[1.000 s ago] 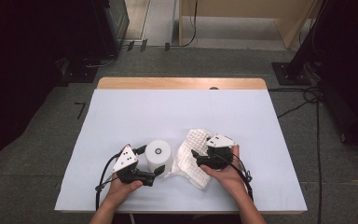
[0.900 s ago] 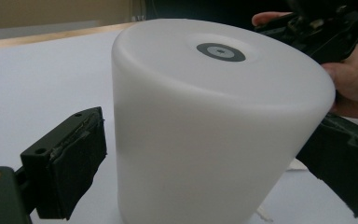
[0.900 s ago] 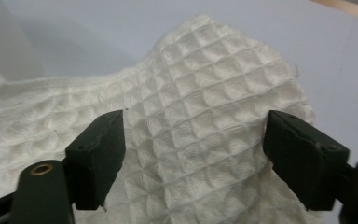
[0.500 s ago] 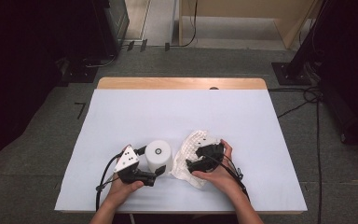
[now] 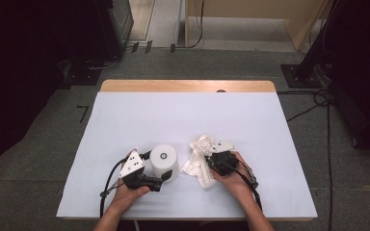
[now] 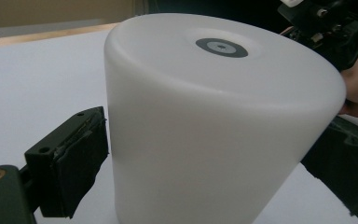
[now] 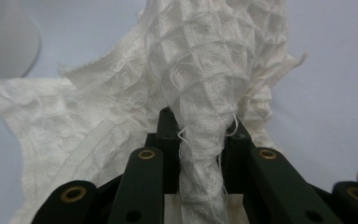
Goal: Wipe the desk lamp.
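Light: bright, even on the table (image 5: 125, 120); surroundings dim.
Shadows: soft, faint.
Focus: gripper views blur up close.

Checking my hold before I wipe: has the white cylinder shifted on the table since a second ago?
No. The white cylinder stands at the same spot relative to the table's near edge, between the left gripper's jaws.
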`<state>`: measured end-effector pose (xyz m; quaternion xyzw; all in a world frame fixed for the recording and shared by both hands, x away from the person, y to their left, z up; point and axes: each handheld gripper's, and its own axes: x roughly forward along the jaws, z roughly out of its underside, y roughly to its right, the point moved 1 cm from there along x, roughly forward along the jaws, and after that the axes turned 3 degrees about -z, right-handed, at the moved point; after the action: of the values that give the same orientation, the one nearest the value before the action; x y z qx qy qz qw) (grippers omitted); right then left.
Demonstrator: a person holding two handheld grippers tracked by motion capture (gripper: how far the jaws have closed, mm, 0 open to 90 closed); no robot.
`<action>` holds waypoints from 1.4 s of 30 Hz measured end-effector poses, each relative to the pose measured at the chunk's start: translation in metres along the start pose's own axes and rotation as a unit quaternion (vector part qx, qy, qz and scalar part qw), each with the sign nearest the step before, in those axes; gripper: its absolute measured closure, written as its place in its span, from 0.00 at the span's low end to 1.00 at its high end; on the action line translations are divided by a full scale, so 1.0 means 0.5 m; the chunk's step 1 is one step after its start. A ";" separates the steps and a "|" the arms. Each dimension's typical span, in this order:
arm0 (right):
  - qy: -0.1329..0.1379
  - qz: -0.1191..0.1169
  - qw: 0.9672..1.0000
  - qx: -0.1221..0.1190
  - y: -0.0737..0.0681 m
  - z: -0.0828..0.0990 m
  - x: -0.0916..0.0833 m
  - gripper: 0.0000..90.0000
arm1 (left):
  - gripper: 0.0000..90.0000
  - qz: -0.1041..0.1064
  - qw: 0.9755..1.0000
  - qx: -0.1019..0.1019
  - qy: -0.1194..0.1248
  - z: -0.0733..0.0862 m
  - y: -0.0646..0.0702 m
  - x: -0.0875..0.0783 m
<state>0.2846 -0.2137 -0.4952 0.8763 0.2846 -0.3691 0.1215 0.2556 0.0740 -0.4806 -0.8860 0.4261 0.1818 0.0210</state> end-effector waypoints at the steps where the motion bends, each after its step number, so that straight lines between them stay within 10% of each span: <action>1: 0.003 -0.004 1.000 0.003 -0.003 -0.001 -0.002 0.83 | 0.04 0.001 1.000 -0.002 0.001 0.000 0.000 0.001; 9: 0.071 -0.068 0.995 -0.007 -0.081 -0.034 -0.029 0.83 | 0.05 -0.007 1.000 0.007 -0.007 0.001 0.004 0.008; 15: 0.136 -0.102 0.985 -0.026 -0.127 -0.057 -0.070 0.83 | 0.07 -0.025 0.999 0.026 -0.015 0.001 0.013 0.019; 17: 0.187 -0.111 0.975 -0.037 -0.129 -0.065 -0.103 0.83 | 0.08 -0.034 0.999 0.034 -0.013 0.001 0.017 0.019; 19: 0.193 -0.117 0.973 -0.050 -0.134 -0.067 -0.111 0.83 | 0.09 -0.043 0.998 0.039 -0.011 0.000 0.021 0.019; 28: 0.066 -0.136 0.988 -0.037 -0.126 -0.029 -0.021 0.83 | 0.09 -0.050 0.998 0.028 -0.003 -0.001 0.020 0.021; 42: 0.152 -0.120 0.981 -0.026 -0.121 -0.049 -0.069 0.82 | 0.09 -0.069 0.997 0.038 0.019 -0.016 0.019 0.032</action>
<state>0.2435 -0.1685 -0.4537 0.8783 0.4122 -0.2362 0.0544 0.2598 0.0542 -0.4775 -0.9150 0.3712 0.1468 0.0587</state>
